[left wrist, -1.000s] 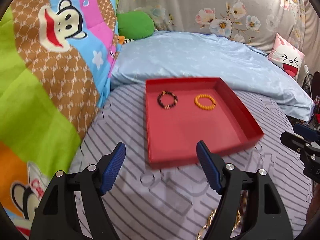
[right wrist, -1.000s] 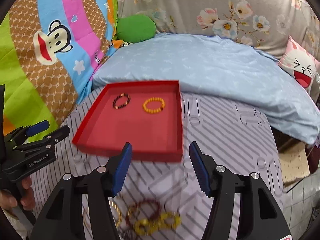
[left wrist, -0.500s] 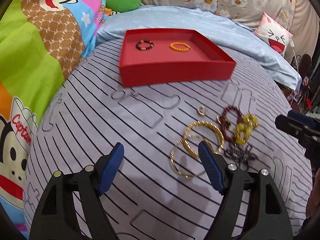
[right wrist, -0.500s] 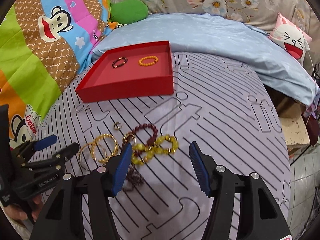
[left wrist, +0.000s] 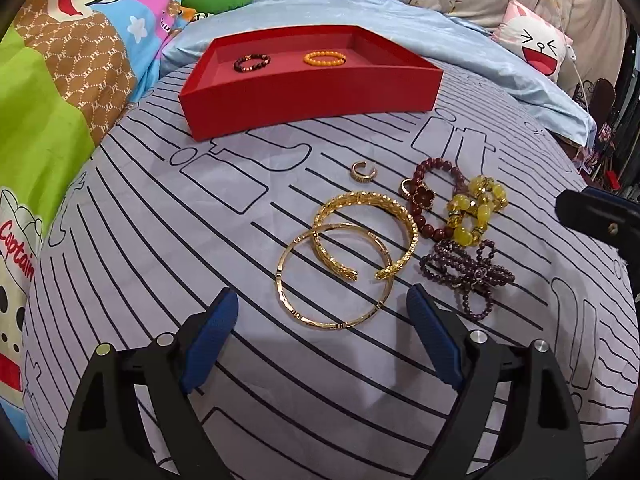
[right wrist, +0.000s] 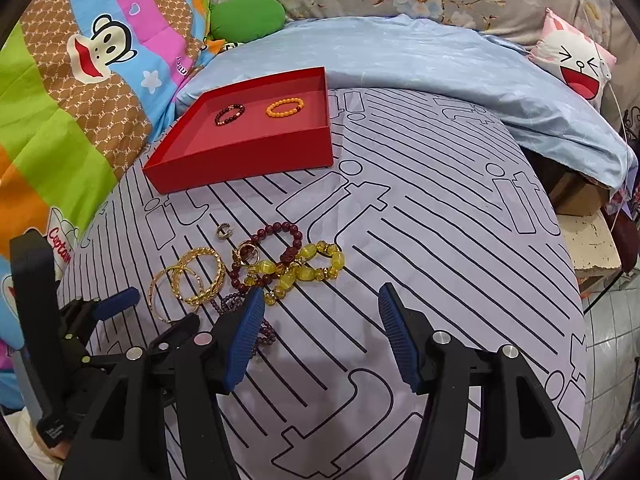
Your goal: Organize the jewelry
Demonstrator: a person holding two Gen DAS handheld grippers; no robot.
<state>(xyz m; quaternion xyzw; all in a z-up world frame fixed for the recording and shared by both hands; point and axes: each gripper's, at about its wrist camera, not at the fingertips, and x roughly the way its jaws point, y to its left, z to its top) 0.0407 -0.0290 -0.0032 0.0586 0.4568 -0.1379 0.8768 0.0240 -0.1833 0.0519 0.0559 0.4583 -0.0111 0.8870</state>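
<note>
A red tray [left wrist: 312,96] [right wrist: 240,156] holds a dark beaded bracelet [left wrist: 252,63] and an orange beaded bracelet [left wrist: 324,58]. On the striped sheet lie two gold bangles [left wrist: 344,256] [right wrist: 188,276], a small gold ring [left wrist: 362,170], a dark red bead bracelet [left wrist: 430,200], a yellow bead bracelet [left wrist: 476,210] [right wrist: 304,266] and a purple bead strand [left wrist: 468,272]. My left gripper [left wrist: 322,332] is open, just short of the bangles. My right gripper [right wrist: 322,332] is open, just short of the yellow bracelet.
A light blue pillow [right wrist: 420,56] lies behind the tray. A cartoon monkey quilt [left wrist: 60,80] rises at the left. A white face cushion [left wrist: 540,48] sits far right. The bed edge drops off at the right beside a wooden stool [right wrist: 588,240].
Both grippers have pulled back from the tray and lowered toward the loose jewelry, which now lies right in front of the fingers. Both stay open.
</note>
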